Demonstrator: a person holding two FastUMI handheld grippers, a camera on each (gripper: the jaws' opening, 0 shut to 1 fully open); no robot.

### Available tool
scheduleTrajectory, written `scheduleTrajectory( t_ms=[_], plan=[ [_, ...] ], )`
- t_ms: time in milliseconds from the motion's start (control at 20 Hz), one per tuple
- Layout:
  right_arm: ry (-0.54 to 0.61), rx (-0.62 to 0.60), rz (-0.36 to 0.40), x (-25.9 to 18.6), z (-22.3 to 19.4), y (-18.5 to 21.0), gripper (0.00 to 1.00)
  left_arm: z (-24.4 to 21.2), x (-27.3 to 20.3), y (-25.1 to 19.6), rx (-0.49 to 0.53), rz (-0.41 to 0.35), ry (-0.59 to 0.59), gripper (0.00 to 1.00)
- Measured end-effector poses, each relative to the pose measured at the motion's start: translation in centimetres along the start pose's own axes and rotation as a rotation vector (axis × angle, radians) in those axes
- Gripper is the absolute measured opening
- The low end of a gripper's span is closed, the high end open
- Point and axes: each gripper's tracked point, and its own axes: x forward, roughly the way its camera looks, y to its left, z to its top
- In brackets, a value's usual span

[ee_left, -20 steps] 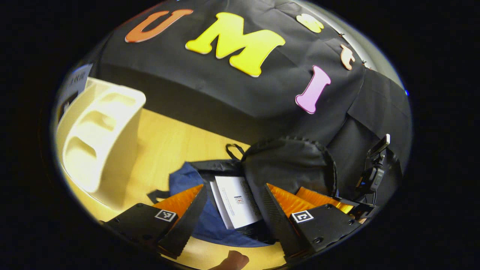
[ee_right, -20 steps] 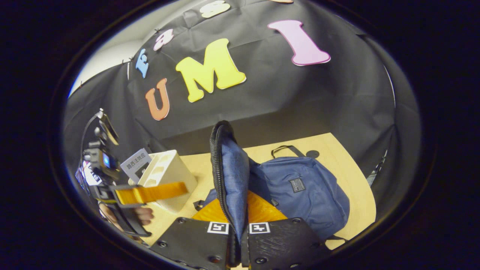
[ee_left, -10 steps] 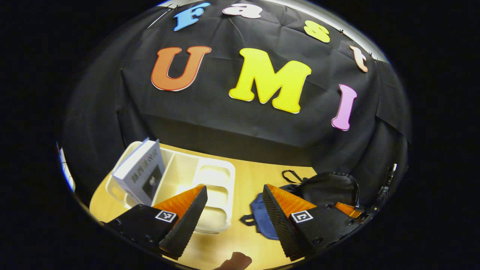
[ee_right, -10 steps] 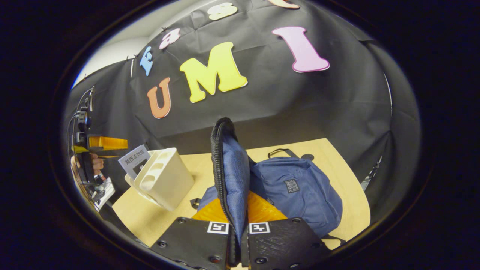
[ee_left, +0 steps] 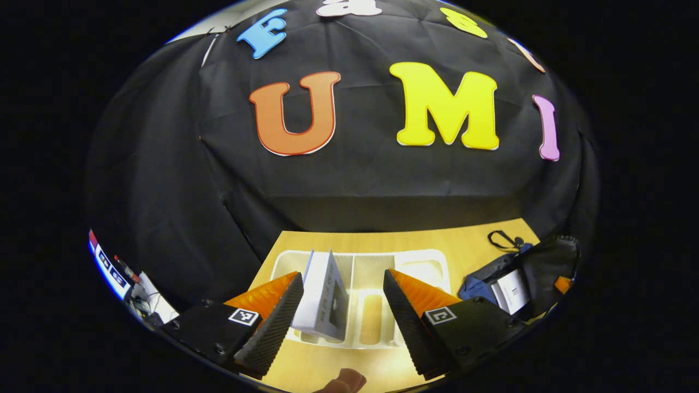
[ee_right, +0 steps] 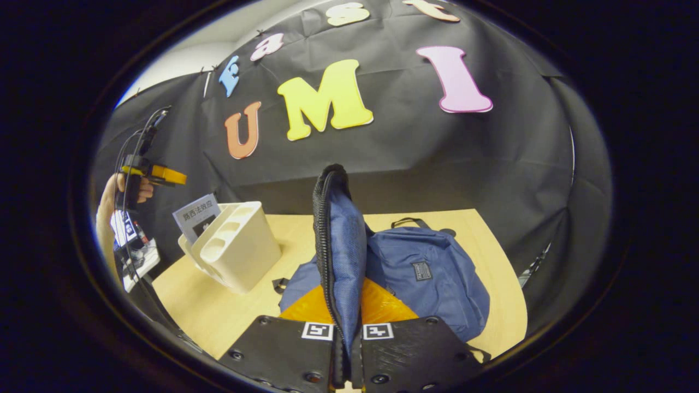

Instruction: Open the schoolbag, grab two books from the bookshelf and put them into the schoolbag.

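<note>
Right gripper view: right gripper jaws pinch navy schoolbag's flap upright; left gripper gapes.

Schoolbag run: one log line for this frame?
phase: fetch second book | left gripper: open, facing book in bookshelf | right gripper: shut on schoolbag flap | one book in schoolbag

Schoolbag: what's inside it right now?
One white book lies inside the open blue fabric schoolbag. The raised flap covers the rest of the interior.
</note>
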Motion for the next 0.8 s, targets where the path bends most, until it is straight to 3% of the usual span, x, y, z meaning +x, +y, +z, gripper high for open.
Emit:
scheduleTrajectory(
  t_ms=[250, 600, 750, 800],
  plan=[
    [0.008, 0.022, 0.033, 0.2, -0.4, -0.2, 0.06, -2.4, 4.4, 2.5, 0.017, 0.014, 0.165, 0.93],
    [-0.015, 0.002, 0.050, 0.2, -1.3, 0.0, 0.06, -7.1, 8.7, 2.1, 0.009, -0.047, 0.418, 0.93],
    [-0.025, 0.011, 0.061, 0.5, -1.9, 0.2, 0.06, -8.8, 9.9, 1.6, -0.001, -0.079, 0.505, 0.83],
    [-0.027, 0.018, 0.066, 0.6, -2.1, 0.2, 0.06, -9.0, 10.1, 1.6, -0.011, -0.086, 0.512, 0.76]
  ],
)
